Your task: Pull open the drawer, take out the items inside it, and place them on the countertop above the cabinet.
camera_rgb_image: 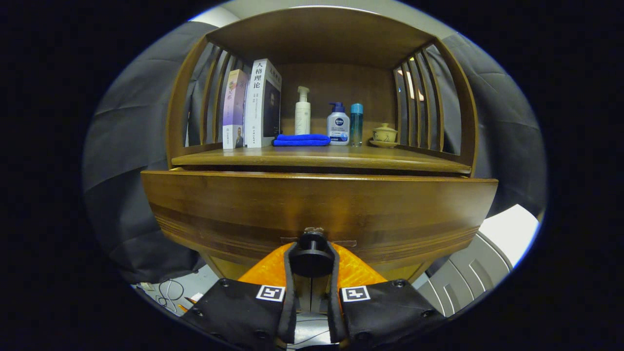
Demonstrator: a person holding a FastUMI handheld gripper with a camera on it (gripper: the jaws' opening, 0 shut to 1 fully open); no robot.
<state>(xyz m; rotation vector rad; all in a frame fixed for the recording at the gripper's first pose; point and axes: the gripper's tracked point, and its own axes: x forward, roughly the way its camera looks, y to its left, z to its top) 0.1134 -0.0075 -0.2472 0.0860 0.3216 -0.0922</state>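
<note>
On the table (312, 158) above the cabinet, going from the left, stand two books (253, 105), a folded blue cloth (301, 140), a white pump bottle (302, 112), a second pump bottle (338, 126), a slim blue bottle (356, 124) and a lidded cup on a saucer (384, 134), so little bare room is left except along the front edge; anything lifted out later could knock one of these over if set down too far back. Below it the drawer (317, 204) shows its wide wooden front, and whether it stands a little out from the cabinet I cannot tell. Its dark round knob (311, 253) sits between the jaws of the gripper (311, 261), which close in on it from both sides and appear to pinch it. The hold is on a small rounded thing, so a pull that is not straight back could let the knob slip free, and a jerk might rattle the bottles and cup above. The drawer's contents are hidden.
</note>
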